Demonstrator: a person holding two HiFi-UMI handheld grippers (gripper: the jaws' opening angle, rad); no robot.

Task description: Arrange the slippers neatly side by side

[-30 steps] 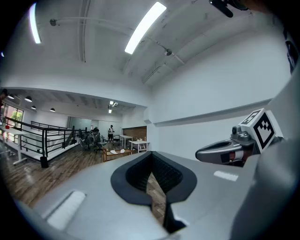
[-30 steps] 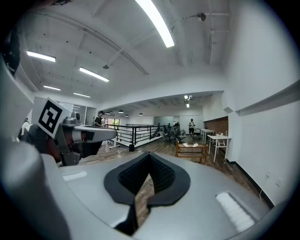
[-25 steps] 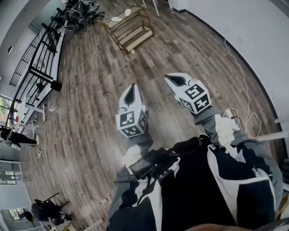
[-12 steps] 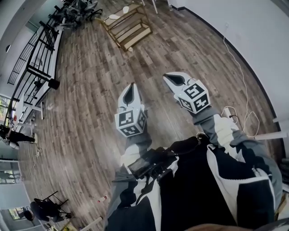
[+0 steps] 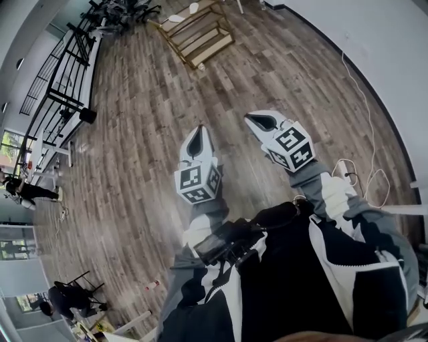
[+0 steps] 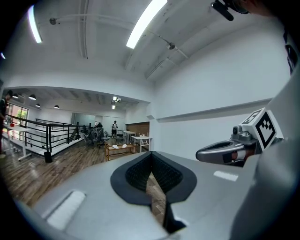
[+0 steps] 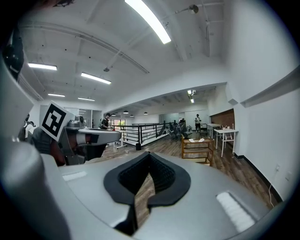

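Two white slippers [image 5: 176,19] lie on the top board of a low wooden rack [image 5: 200,41] far across the wood floor. They show as small pale shapes in the left gripper view [image 6: 116,146] and in the right gripper view [image 7: 195,140]. My left gripper [image 5: 197,130] is held out in front of my body, shut and empty, pointing toward the rack. My right gripper [image 5: 252,119] hovers beside it, also shut with nothing in it. Both are far from the slippers. Each gripper's own view shows its pads [image 6: 140,171] [image 7: 161,176] meeting.
A black railing [image 5: 63,87] runs along the floor's left side. The white wall [image 5: 374,40] curves along the right, with a pale cable [image 5: 364,170] on the floor beside it. Office chairs [image 5: 127,10] and white tables [image 7: 225,138] stand beyond the rack. People stand in the distance.
The head camera has shifted slightly, so the rack sits a little further right and up. Both grippers hold about the same place and stay shut.
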